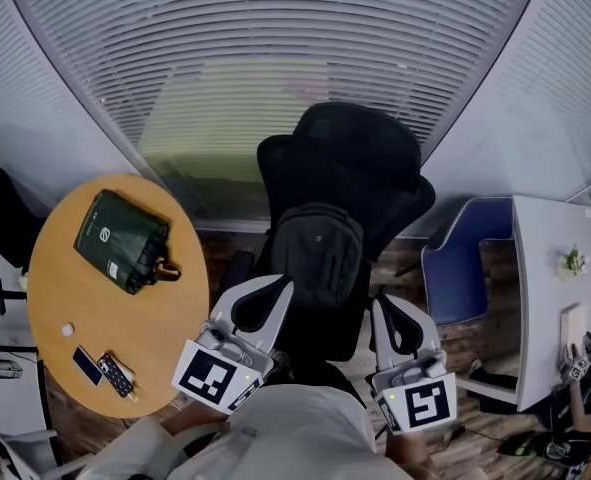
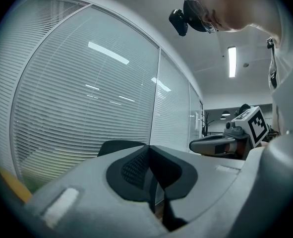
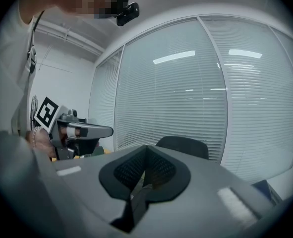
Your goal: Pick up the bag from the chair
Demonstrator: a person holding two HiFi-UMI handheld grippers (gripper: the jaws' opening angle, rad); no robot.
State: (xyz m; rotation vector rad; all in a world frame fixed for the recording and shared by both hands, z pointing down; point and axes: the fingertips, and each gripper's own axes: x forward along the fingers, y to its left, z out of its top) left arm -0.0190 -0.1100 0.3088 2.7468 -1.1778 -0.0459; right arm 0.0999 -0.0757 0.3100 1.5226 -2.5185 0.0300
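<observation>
A black backpack (image 1: 317, 253) stands upright on the seat of a black office chair (image 1: 360, 158), leaning on its backrest. In the head view both grippers are held level just short of the chair. My left gripper (image 1: 278, 288) is near the bag's lower left side and my right gripper (image 1: 387, 306) is near its lower right. Neither touches the bag. Each is shut with nothing between the pads. The left gripper view shows shut jaws (image 2: 150, 152) with the chair's top (image 2: 117, 146) behind them. The right gripper view shows shut jaws (image 3: 145, 155) below the chair's headrest (image 3: 185, 146); the bag is hidden in both.
A round wooden table (image 1: 75, 313) stands to the left with a dark green bag (image 1: 123, 240) and small items (image 1: 105, 368) on it. To the right are a blue chair (image 1: 465, 268) and a white desk (image 1: 555, 288). Windows with blinds (image 1: 275, 58) curve behind the chair.
</observation>
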